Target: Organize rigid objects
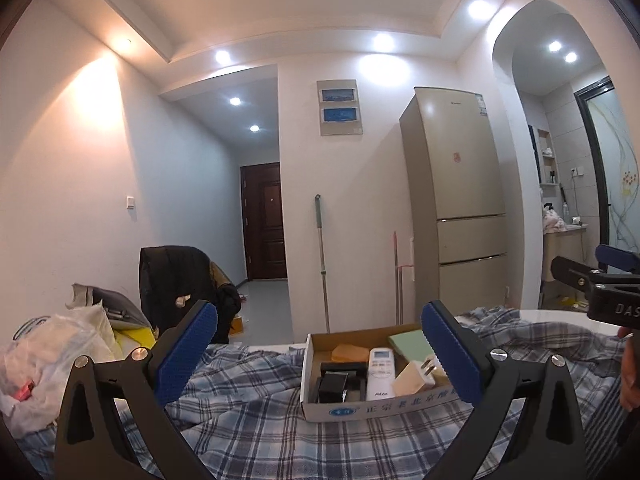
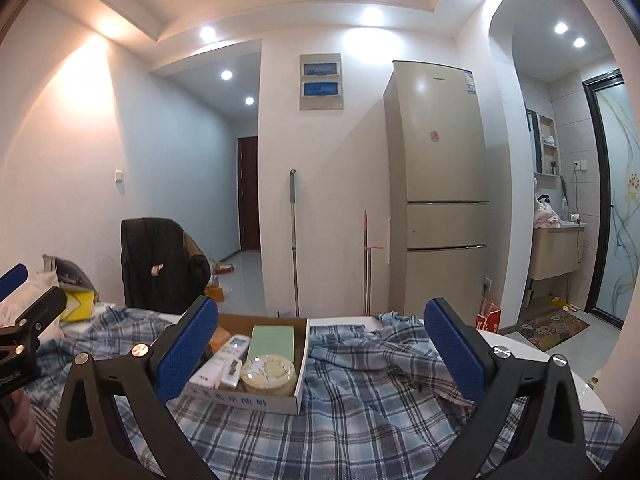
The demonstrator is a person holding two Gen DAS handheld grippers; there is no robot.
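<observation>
A shallow cardboard box (image 1: 316, 364) (image 2: 298, 392) sits on a blue plaid cloth (image 1: 256, 432) (image 2: 360, 412). Inside lie a white remote (image 1: 380, 372) (image 2: 218, 364), a cream plug adapter (image 1: 412, 378), a black block (image 1: 334, 386), an orange piece (image 1: 348, 353), a pale green flat box (image 1: 406, 344) (image 2: 270, 342) and a round cream container (image 2: 269, 374). My left gripper (image 1: 320, 354) hovers open just short of the box, nothing between its fingers. My right gripper (image 2: 322, 354) is open too, with the box behind its left finger. Each gripper shows at the other view's edge.
A plastic bag pile (image 1: 52, 356) and a yellow item (image 2: 82, 304) lie at the left of the surface. A chair with a black jacket (image 1: 176, 280) stands behind. A beige fridge (image 2: 440, 184), a mop (image 1: 322, 260) and a hallway door (image 1: 264, 220) are beyond. A white tabletop edge (image 2: 560, 364) shows right.
</observation>
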